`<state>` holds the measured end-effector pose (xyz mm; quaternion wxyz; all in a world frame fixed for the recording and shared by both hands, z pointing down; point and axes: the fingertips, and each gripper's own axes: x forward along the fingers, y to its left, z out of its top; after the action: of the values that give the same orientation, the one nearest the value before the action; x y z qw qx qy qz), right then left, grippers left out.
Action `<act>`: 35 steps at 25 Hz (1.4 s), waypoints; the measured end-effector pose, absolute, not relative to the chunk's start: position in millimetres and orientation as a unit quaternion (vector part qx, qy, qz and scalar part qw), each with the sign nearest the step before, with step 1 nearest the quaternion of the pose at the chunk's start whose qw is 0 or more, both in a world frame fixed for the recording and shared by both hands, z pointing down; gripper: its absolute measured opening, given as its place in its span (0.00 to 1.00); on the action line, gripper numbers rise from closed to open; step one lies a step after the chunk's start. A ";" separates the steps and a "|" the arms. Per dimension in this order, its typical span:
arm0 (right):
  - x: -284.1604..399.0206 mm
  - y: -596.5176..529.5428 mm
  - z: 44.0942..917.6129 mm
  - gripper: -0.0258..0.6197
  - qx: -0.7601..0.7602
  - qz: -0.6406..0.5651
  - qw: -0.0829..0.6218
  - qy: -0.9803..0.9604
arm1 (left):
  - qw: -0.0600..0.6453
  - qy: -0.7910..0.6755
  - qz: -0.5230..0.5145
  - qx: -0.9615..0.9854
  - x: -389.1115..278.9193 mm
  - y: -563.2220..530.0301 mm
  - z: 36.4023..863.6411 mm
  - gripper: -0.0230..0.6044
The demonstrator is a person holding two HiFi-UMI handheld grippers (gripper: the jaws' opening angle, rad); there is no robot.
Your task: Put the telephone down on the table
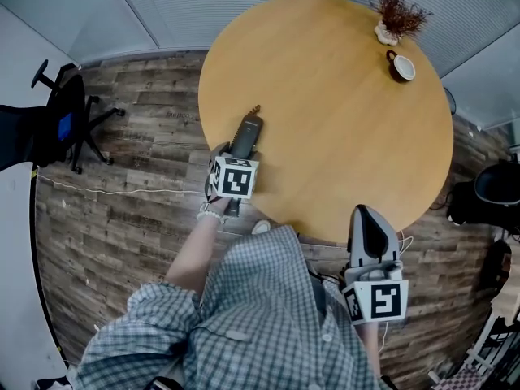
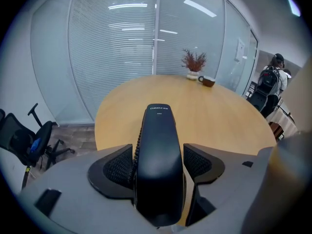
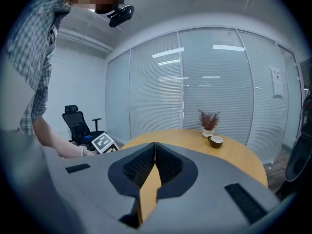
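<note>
Head view was taken up largely by a round wooden table (image 1: 341,136) on a plank floor (image 1: 122,218), with the phone (image 1: 246,133) seen lying near the table's left front edge, its length pointed away from the person. The left gripper (image 1: 242,151) was held right behind and around the phone's near end, its marker cube (image 1: 234,177) over the table edge. In the left gripper view the phone was seen lengthwise between the two pads (image 2: 119,165); the left pad was close against its ribbed side, while a strip of tabletop was visible between the phone and the right pad, so the jaws were spread and the phone was released rather than squeezed. The right gripper (image 1: 363,211) was held at the near edge of the table, well apart from the phone; in the right gripper view its jaws were seen pressed together at the tips, with nothing caught between them. At the far side of the table a small potted plant (image 1: 398,13) and a cup (image 1: 402,66) were placed just beside each other. An office chair (image 1: 61,116) was seen on the floor to the left, against the blinds-covered glass wall (image 2: 117,57).
</note>
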<state>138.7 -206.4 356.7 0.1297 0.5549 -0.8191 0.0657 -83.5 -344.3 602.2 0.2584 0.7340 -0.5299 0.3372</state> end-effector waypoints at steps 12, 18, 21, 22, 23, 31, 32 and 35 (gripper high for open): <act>132.8 -207.1 340.6 0.06 0.541 0.043 0.111 -0.832 | 0.178 -0.526 0.290 0.779 -62.1 -337.5 523.2 0.54; 131.8 -206.7 331.1 0.05 0.542 0.030 0.095 -0.834 | 0.148 -0.510 0.223 0.817 -36.0 -333.0 455.1 0.45; 133.5 -208.9 326.1 0.05 0.545 0.024 0.085 -0.834 | 0.131 -0.490 0.191 0.840 -19.5 -327.8 422.2 0.44; 134.5 -210.3 324.7 0.06 0.546 0.022 0.082 -0.834 | 0.123 -0.483 0.186 0.847 -14.1 -325.6 412.6 0.44; 135.1 -211.4 323.2 0.06 0.546 0.019 0.079 -0.834 | 0.115 -0.476 0.181 0.853 -9.3 -322.7 403.3 0.44; 152.3 -215.4 310.5 0.06 0.566 0.002 0.054 -0.823 | 0.072 -0.456 0.141 0.876 5.0 -299.4 345.0 0.36; 155.1 -215.9 309.4 0.05 0.569 0.001 0.052 -0.821 | 0.064 -0.458 0.139 0.876 6.3 -296.7 340.5 0.32; 160.2 -216.7 306.2 0.05 0.573 -0.003 0.047 -0.818 | 0.042 -0.461 0.134 0.876 10.3 -288.9 330.1 0.20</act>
<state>160.2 -216.7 306.2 0.0471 0.5728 -0.8184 -0.0029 10.3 -288.9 330.1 0.0421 0.8761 -0.4612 0.1337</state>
